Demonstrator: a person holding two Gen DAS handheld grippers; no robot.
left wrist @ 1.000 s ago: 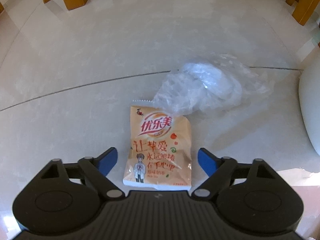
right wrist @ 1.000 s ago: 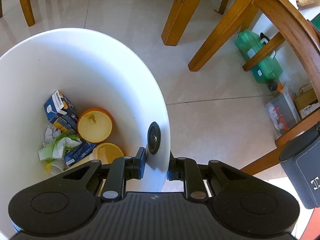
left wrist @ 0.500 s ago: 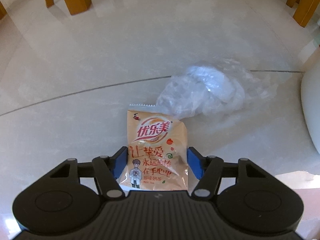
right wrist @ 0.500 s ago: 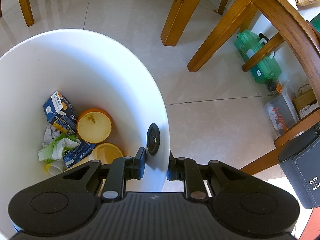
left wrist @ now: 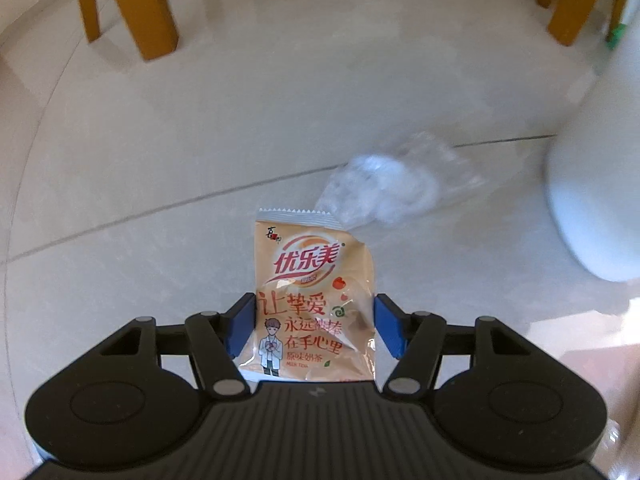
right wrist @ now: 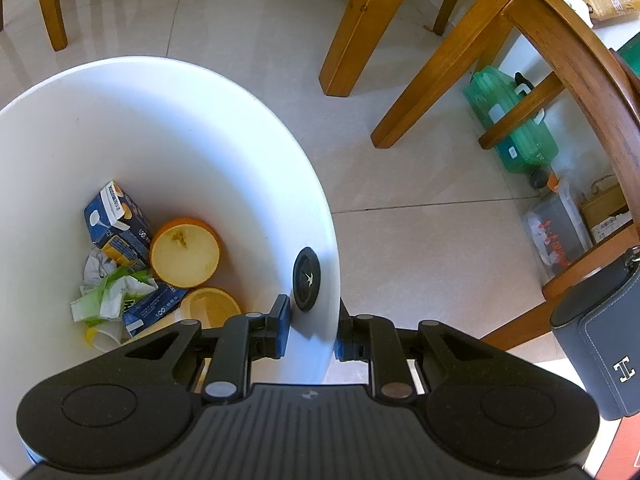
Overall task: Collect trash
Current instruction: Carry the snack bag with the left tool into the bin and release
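The left gripper (left wrist: 315,326), black plastic with blue pads, has its fingers closed on the two side edges of a glossy peach-coloured milk tea sachet (left wrist: 314,292); the jaws drew in within the last second but are no longer closing. The sachet is a flat, slightly crumpled rectangle with a silver serrated top seal, red Chinese lettering and a small cartoon figure in a white coat, and it stands upright between the pads, clear of the pale polished tile floor (left wrist: 200,140). Beyond it on the floor lies a crumpled clear plastic bag (left wrist: 384,188), blurred and shiny. The curved white side of a bin shows at the right edge of that view. In the right wrist view, the right gripper (right wrist: 310,334) has its fingers narrow, pinching the thin smooth wall of the round white plastic trash bin (right wrist: 160,140), one pad inside and one outside, just below a round black disc (right wrist: 306,279) on the inner wall. In the bin's bottom lie two hollow orange peel halves (right wrist: 185,253), a crushed blue carton (right wrist: 116,222) and crumpled green-and-white paper (right wrist: 108,294). Wooden chair legs (right wrist: 356,28) stand on the tiles behind
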